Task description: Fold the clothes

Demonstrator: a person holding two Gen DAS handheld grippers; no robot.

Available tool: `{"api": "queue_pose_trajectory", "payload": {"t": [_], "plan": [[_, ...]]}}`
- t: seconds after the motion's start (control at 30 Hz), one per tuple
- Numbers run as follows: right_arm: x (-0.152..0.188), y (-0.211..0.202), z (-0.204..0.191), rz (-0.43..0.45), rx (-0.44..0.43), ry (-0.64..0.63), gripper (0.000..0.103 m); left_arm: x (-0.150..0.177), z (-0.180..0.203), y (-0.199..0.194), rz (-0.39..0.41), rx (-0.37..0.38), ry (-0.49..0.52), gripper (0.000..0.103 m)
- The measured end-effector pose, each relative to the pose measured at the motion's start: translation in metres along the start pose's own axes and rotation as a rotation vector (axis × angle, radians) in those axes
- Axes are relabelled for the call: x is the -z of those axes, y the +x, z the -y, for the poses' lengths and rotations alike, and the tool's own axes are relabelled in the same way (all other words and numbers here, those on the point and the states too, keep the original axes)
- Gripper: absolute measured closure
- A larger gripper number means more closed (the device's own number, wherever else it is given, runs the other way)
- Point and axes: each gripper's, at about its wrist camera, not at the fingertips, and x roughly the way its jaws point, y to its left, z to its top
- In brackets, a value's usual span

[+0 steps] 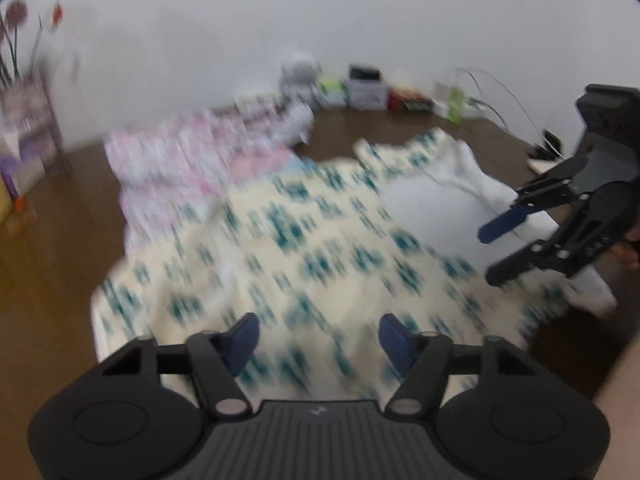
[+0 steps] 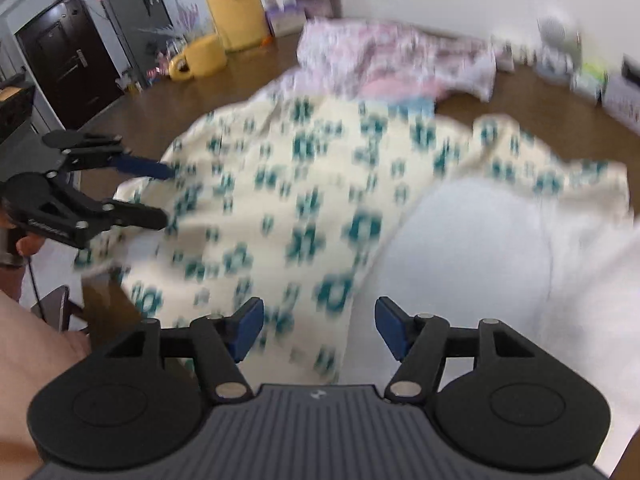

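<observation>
While both sets of jaws are held spread wide with nothing between them, the left gripper (image 1: 318,342) and right gripper (image 2: 319,326) are poised above a cream garment with teal print (image 1: 304,240), which is spread flat on the brown bench (image 1: 52,248). A pink patterned garment (image 1: 176,160) is seen just beyond it, overlapped at one edge.
</observation>
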Motion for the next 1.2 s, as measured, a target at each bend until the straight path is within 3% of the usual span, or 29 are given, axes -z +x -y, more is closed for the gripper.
{"api": "queue_pose_trajectory", "payload": {"t": [0.1, 0.23, 0.37, 0.47, 0.5, 0.53, 0.57, 0.63, 0.83, 1.0, 1.2], "plan": [[0.019, 0.0, 0.006, -0.039, -0.014, 0.047, 0.044, 0.019, 0.003, 0.001, -0.07, 0.043, -0.064, 0.049], [0.024, -0.001, 0.012, -0.059, -0.057, 0.064, 0.047, 0.03, -0.006, 0.008, -0.095, 0.068, -0.173, 0.055], [0.024, -0.002, 0.011, -0.076, -0.072, 0.04, 0.049, 0.026, -0.014, 0.014, -0.09, 0.097, -0.248, 0.077], [0.026, -0.004, 0.009, -0.085, -0.084, 0.016, 0.053, 0.023, -0.018, 0.019, -0.098, 0.096, -0.266, 0.085], [0.027, -0.004, 0.009, -0.088, -0.088, 0.009, 0.055, 0.022, -0.019, 0.02, -0.105, 0.1, -0.273, 0.09], [0.028, -0.005, 0.009, -0.094, -0.093, 0.007, 0.064, 0.022, -0.02, 0.022, -0.115, 0.109, -0.279, 0.101], [0.028, -0.005, 0.01, -0.101, -0.097, 0.005, 0.081, 0.022, -0.021, 0.023, -0.122, 0.121, -0.284, 0.101], [0.029, -0.006, 0.012, -0.122, -0.117, -0.005, 0.092, 0.023, -0.02, 0.018, -0.131, 0.155, -0.284, 0.101], [0.023, -0.018, 0.017, -0.183, -0.17, -0.074, 0.093, 0.028, -0.021, -0.006, -0.139, 0.267, -0.324, 0.101], [0.021, -0.009, 0.02, -0.241, -0.184, -0.089, 0.094, 0.038, -0.016, 0.008, -0.216, 0.259, -0.346, 0.101], [0.021, -0.017, 0.016, -0.239, -0.159, -0.098, 0.089, 0.034, -0.016, 0.009, -0.206, 0.237, -0.342, 0.099]]}}
